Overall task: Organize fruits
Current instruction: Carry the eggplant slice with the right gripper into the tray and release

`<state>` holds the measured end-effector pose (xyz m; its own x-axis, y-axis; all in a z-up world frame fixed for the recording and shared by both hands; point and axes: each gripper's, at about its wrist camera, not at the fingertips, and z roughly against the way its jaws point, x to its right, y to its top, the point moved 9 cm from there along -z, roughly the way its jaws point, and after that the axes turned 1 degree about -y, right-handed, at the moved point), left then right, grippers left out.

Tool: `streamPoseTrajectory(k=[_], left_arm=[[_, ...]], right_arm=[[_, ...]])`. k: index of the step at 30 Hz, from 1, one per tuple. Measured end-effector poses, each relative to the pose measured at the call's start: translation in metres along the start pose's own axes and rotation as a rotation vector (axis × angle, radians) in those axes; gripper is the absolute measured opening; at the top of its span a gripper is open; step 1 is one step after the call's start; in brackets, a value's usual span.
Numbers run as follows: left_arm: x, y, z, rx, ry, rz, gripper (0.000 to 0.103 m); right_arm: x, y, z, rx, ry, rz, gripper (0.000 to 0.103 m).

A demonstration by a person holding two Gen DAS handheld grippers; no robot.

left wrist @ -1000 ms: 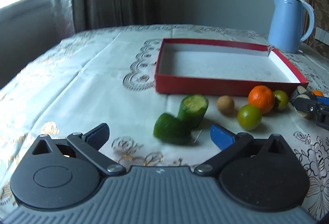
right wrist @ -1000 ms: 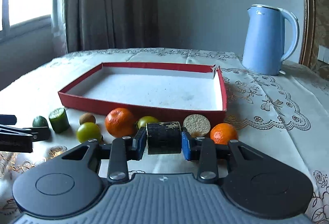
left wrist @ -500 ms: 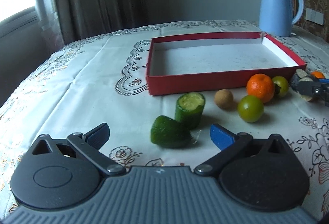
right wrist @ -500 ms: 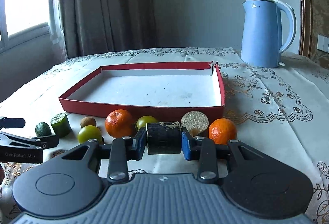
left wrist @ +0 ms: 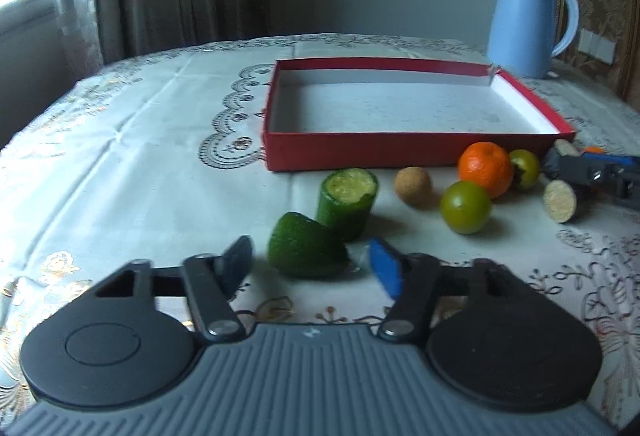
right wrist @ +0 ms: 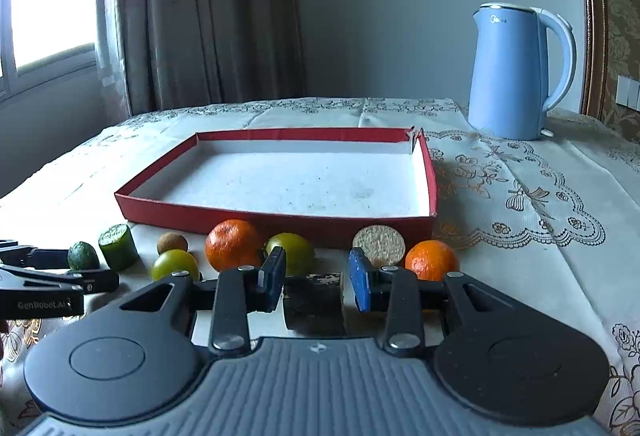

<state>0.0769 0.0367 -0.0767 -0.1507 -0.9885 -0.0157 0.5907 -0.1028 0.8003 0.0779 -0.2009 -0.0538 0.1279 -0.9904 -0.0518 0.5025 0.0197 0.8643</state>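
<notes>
An empty red tray (left wrist: 400, 150) (right wrist: 280, 222) lies on the table. In front of it stand a cut cucumber piece (left wrist: 347, 208) (right wrist: 119, 247), a green cucumber end (left wrist: 306, 246) (right wrist: 83, 255), a small brown fruit (left wrist: 413, 185), a green fruit (left wrist: 465, 207), an orange (left wrist: 485, 168) (right wrist: 234, 245) and a second orange (right wrist: 431, 259). My left gripper (left wrist: 310, 268) is open, its fingers either side of the cucumber end. My right gripper (right wrist: 317, 278) is open, with a dark cylinder piece (right wrist: 314, 304) lying loose between its jaws.
A blue kettle (left wrist: 528, 22) (right wrist: 516, 72) stands at the back right. Another green fruit (right wrist: 290, 252) and a round beige slice (right wrist: 379, 245) (left wrist: 561, 201) lie by the tray's front wall. A curtain and window are at the left.
My right gripper has opened and let go of the dark cylinder piece. My left gripper has moved in around the cucumber end, jaws somewhat narrower.
</notes>
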Motion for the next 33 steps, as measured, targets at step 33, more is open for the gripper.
streamPoseTrajectory(k=[33], left_arm=[[-0.01, 0.002, 0.006, 0.109, -0.004, 0.02, 0.037]], right_arm=[[-0.004, 0.014, 0.005, 0.045, -0.048, 0.11, 0.032]])
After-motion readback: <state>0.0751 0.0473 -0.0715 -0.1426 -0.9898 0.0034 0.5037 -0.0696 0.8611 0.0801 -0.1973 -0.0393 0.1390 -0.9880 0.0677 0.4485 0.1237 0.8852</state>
